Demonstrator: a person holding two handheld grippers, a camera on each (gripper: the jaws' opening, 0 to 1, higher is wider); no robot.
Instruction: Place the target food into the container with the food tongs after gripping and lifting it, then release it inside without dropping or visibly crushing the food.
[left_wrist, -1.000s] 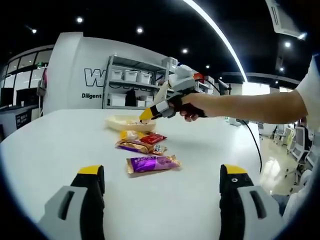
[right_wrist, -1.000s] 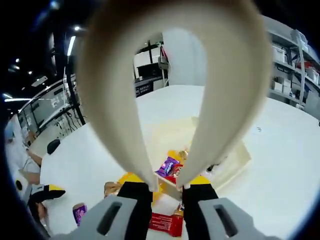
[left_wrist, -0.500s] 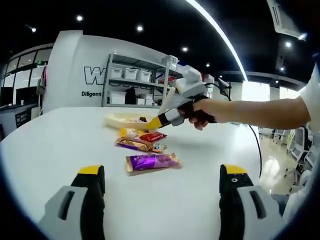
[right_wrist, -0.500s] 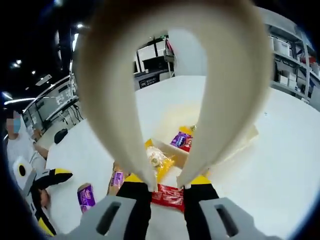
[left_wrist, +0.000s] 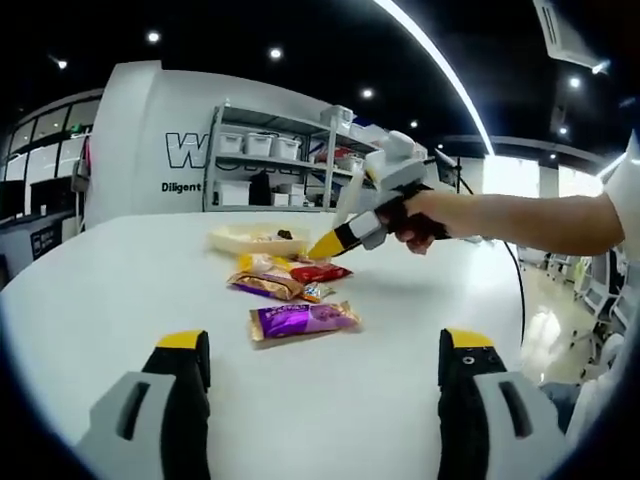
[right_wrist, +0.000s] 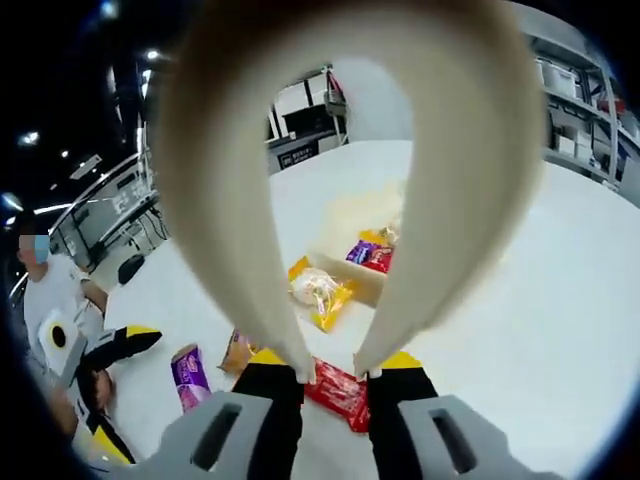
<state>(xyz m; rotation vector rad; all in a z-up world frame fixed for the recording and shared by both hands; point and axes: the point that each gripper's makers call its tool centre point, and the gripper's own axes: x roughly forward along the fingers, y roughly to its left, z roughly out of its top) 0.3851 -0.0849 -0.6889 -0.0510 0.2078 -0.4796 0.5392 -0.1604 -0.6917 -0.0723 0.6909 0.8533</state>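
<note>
Snack packets lie loose on the white table (left_wrist: 90, 290) in the left gripper view: a purple packet (left_wrist: 303, 320) nearest, a red packet (left_wrist: 318, 271) and a yellow packet (left_wrist: 262, 264) beyond it, just short of the shallow cream container (left_wrist: 240, 240), while the left gripper (left_wrist: 325, 372) stands wide apart and empty and the right gripper (left_wrist: 345, 238) hangs above the pile. From the right gripper view, the right gripper (right_wrist: 335, 375) is clamped on the cream food tongs (right_wrist: 340, 150), whose arms curve down to nearly meet with nothing between their tips, above the red packet (right_wrist: 338, 392); the yellow packet (right_wrist: 320, 294) rests against the container (right_wrist: 352, 278), which holds other wrapped snacks.

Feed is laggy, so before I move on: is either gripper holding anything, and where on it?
The right gripper is clamped on the cream food tongs, gripping both arms near their lower ends. The left gripper is open and empty.
</note>
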